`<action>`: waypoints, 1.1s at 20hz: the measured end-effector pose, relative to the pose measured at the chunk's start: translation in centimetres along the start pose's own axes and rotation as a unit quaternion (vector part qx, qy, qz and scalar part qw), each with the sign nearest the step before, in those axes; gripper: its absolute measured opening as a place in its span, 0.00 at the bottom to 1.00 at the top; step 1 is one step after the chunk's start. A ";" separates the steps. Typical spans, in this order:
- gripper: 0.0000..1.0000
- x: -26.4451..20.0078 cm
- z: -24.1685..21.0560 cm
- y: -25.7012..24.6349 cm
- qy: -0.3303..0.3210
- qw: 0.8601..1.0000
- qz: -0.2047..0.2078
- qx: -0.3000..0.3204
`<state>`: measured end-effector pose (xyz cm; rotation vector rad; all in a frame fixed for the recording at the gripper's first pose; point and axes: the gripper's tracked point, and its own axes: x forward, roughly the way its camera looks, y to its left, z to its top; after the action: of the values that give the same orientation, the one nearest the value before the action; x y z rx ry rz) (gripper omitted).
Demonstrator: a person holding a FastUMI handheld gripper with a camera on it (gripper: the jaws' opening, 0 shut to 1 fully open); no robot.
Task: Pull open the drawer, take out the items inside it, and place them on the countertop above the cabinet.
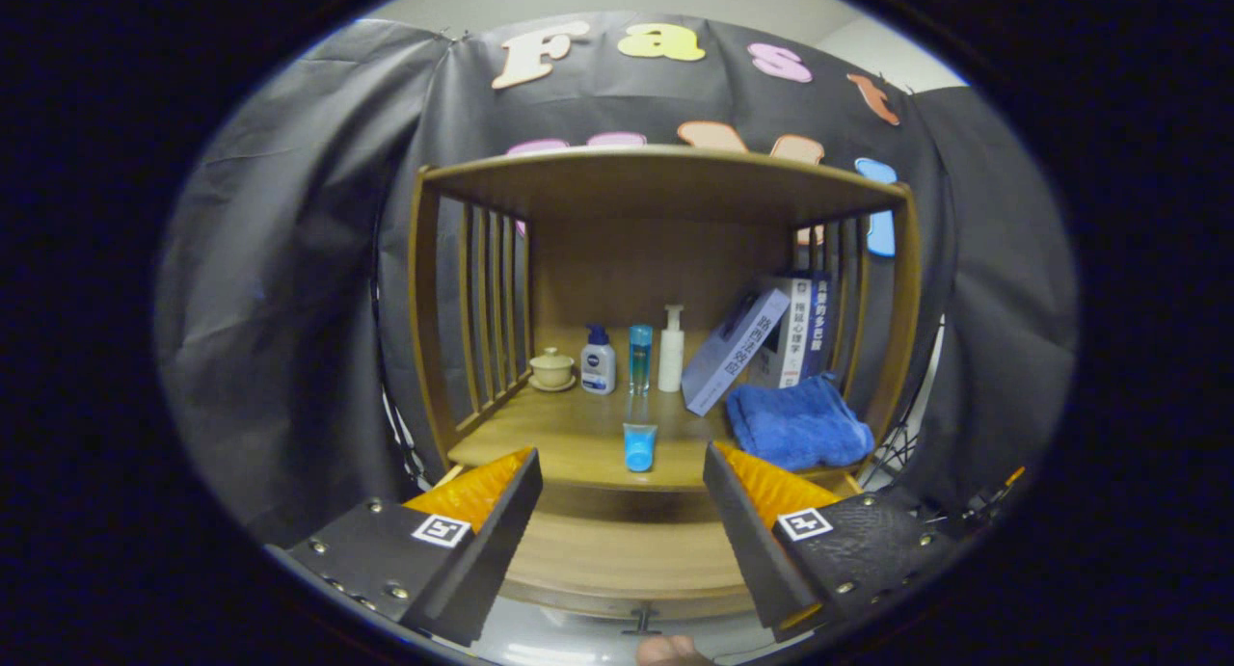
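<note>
My gripper (622, 466) is open, its fingers spread wide in front of the wooden cabinet. A small blue tube (639, 446) stands cap-down at the front edge of the countertop (569, 435), just ahead of the gap between the fingers and touching neither. A folded blue towel (797, 425) lies on the countertop just beyond the right finger. Below the countertop and between the fingers, the drawer (617, 555) is pulled out; the part of its wooden bottom that shows is bare. Its dark handle (643, 620) sits at the near rim.
At the back of the countertop stand a lidded cup (552, 368), a white pump bottle with a blue cap (598, 361), a slim blue bottle (640, 357) and a white pump bottle (671, 350). Leaning books (762, 343) fill the back right. Slatted sides and a top shelf (665, 176) enclose the space.
</note>
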<state>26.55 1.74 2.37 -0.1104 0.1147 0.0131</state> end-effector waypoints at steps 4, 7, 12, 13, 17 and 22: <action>1.00 -3.9 1.1 -0.7 -0.029 1.000 -0.007 0.001; 1.00 -5.8 0.5 -1.1 -0.033 0.999 -0.009 0.008; 1.00 -8.2 -2.8 -0.6 -0.038 0.999 -0.009 0.017; 1.00 -8.4 -4.1 -0.6 -0.036 0.999 -0.011 0.016; 1.00 -8.6 -9.9 -0.4 -0.025 0.999 -0.019 0.017; 1.00 -8.1 -14.9 -1.5 -0.003 0.999 -0.028 0.019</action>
<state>16.83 -1.49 -11.20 -0.0757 0.1051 -0.0453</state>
